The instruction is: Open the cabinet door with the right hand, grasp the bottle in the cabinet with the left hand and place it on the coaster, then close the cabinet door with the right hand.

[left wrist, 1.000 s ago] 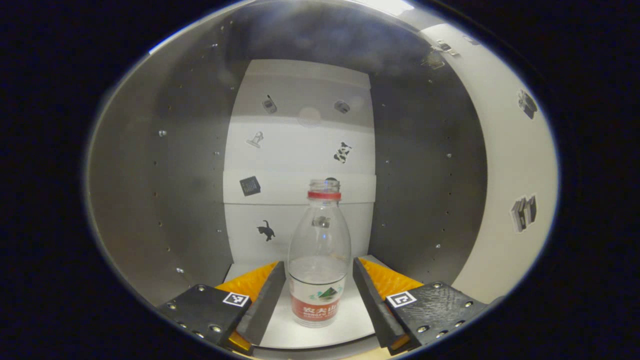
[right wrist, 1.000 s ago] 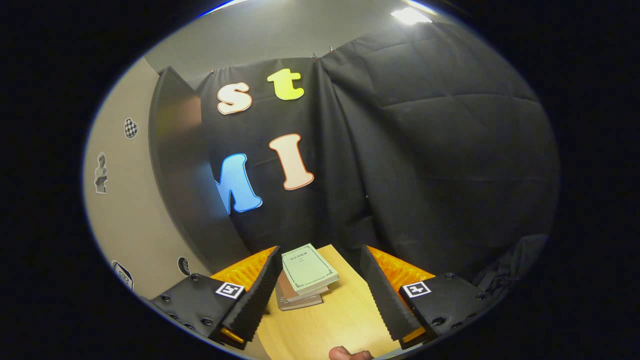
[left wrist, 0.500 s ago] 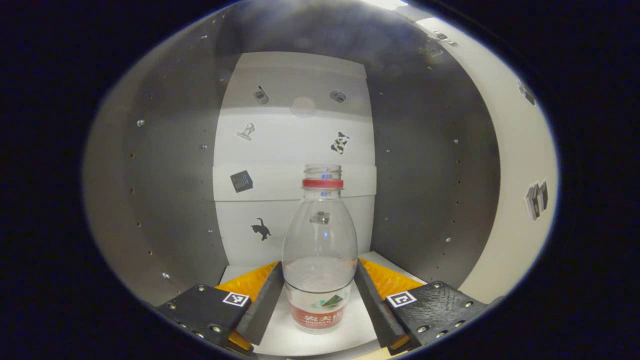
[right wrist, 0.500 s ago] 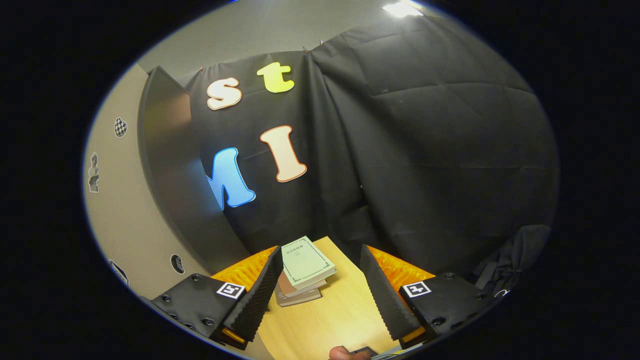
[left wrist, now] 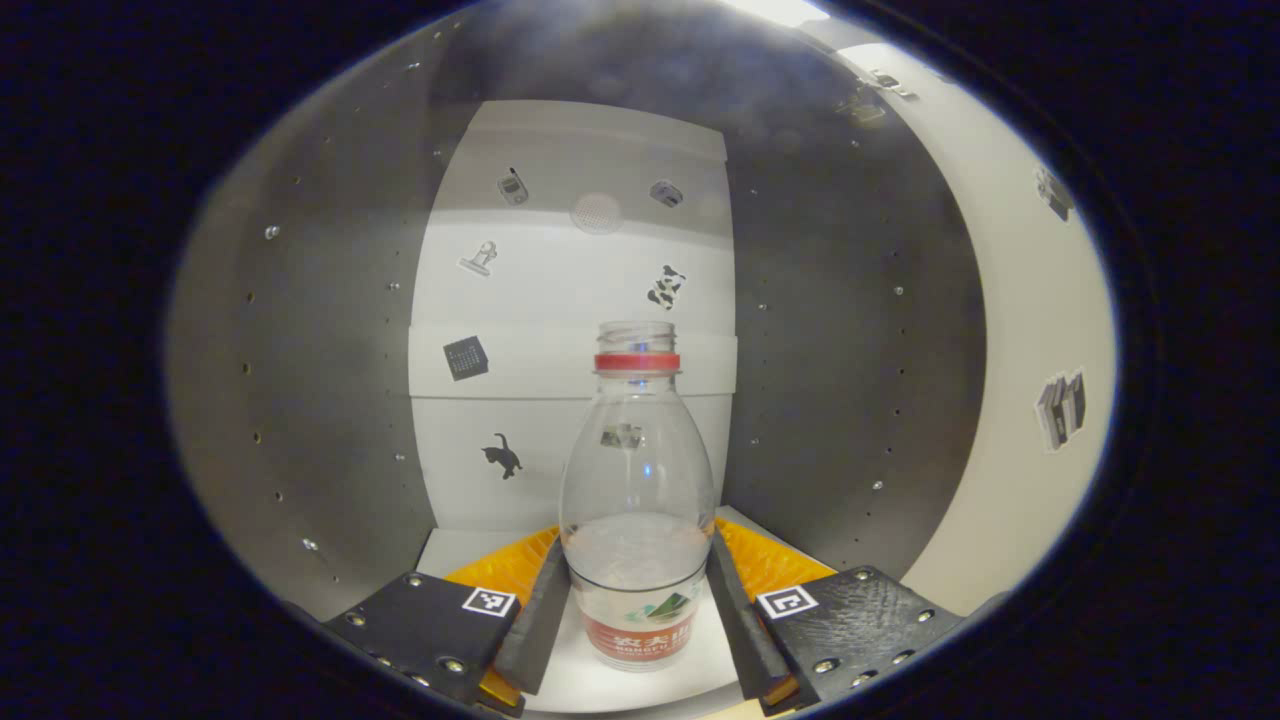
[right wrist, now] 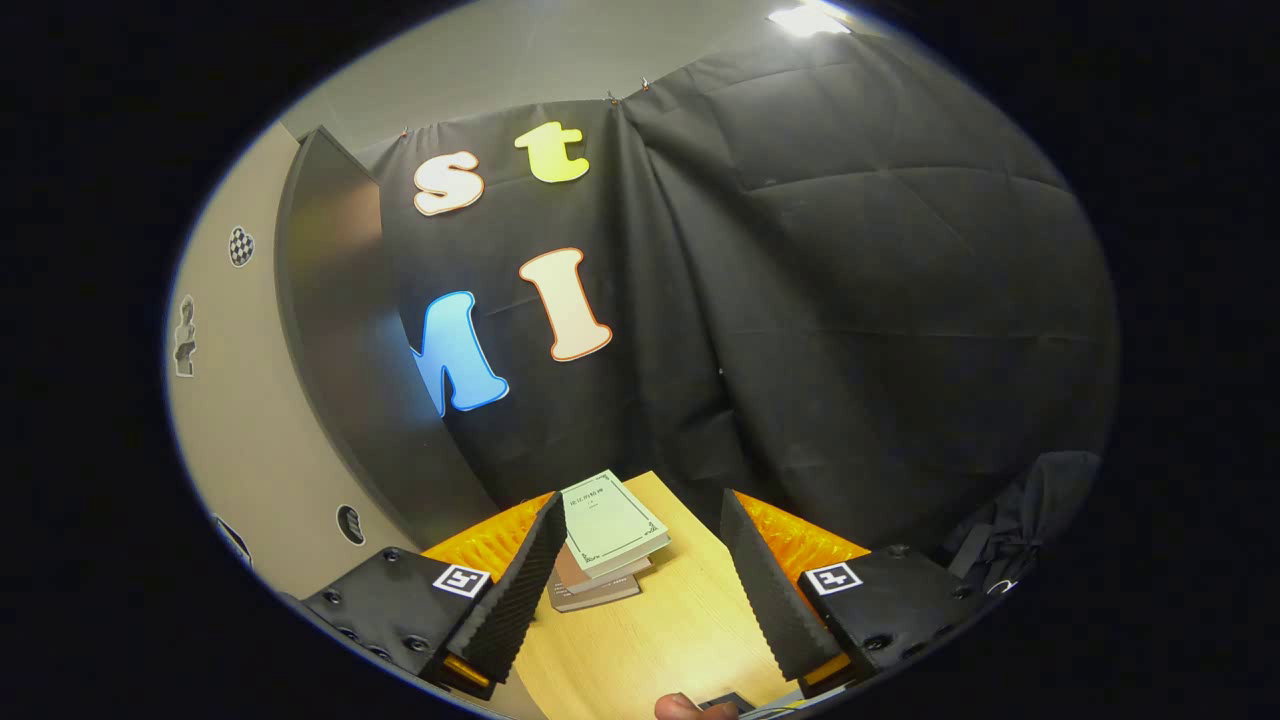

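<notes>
Inside the cabinet (left wrist: 330, 400), on its white floor, the bottle (left wrist: 638, 500) stands upright, uncapped, a red ring at its neck and a little water in the bottom. The left tongs (left wrist: 637, 600) are right there with it: 2 fingers (left wrist: 535, 625) flank the lower body of the bottle and sit against its sides at the label, clamped on it as far as the left gripper view shows. Small stickers dot the white back panel (left wrist: 570, 290) behind. Over in the right gripper view, the right tongs (right wrist: 640, 570) hang with fingers apart and nothing between them, above the wooden table (right wrist: 660, 640). A stack of books (right wrist: 605, 540) lies on that table just ahead. The cabinet door (right wrist: 345, 340) stands swung open on the left of that view.
</notes>
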